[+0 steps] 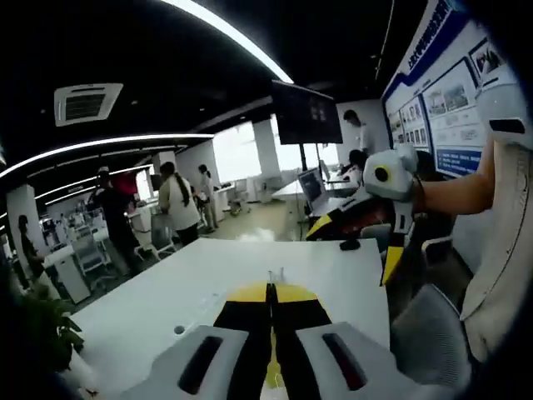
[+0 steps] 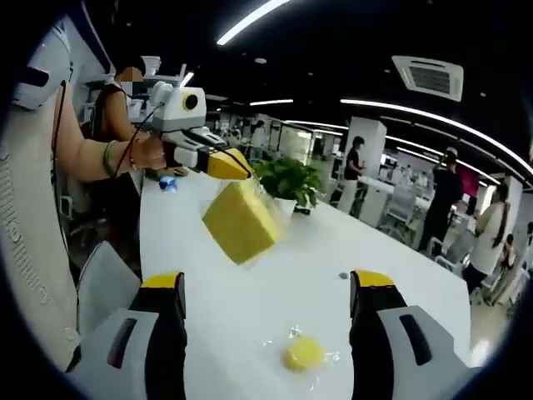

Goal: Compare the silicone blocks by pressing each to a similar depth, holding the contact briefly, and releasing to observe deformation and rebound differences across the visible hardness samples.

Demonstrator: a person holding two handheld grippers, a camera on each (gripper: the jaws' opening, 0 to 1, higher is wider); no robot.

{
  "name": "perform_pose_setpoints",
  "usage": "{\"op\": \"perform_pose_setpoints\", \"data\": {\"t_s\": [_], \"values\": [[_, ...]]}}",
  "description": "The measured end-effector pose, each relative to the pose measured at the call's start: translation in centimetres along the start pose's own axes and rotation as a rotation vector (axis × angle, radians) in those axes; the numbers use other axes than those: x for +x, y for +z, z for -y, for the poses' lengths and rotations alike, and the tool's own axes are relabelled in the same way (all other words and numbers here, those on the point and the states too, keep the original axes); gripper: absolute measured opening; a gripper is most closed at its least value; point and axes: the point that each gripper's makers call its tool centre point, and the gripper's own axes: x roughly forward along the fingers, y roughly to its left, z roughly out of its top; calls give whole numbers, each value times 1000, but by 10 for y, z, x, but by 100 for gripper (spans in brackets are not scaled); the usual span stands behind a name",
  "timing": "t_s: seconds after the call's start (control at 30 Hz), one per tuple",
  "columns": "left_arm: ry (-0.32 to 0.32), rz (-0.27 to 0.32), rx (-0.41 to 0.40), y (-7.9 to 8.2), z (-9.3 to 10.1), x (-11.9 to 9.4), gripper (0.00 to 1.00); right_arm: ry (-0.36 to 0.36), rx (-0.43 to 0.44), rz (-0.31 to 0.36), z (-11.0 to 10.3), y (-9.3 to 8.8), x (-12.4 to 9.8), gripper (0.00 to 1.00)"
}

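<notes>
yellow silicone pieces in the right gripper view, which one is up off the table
The big yellow block: the left claw holds it by its top edge above the white table. The small round yellow piece lies flat on the table between the right claw's open jaws.

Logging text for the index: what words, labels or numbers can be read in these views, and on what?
Nothing can be quoted.
Wall posters: blue headings and printed characters, too blurred to read.
Hanging screen: dark, no readable text.
Yellow block: no label visible.
Small yellow piece on the table: no label visible.
</notes>
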Motion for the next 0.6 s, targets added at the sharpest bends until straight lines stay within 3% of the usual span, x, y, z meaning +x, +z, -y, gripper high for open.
{"op": "perform_pose_setpoints", "data": {"t_s": [0.23, 0.6], "values": [[-88, -16, 33, 4, 18, 2, 0, 98, -88, -35, -11, 8, 33, 75], [-173, 13, 49, 12, 31, 4, 0, 224, -122, -80, -32, 3, 66, 71]]}}
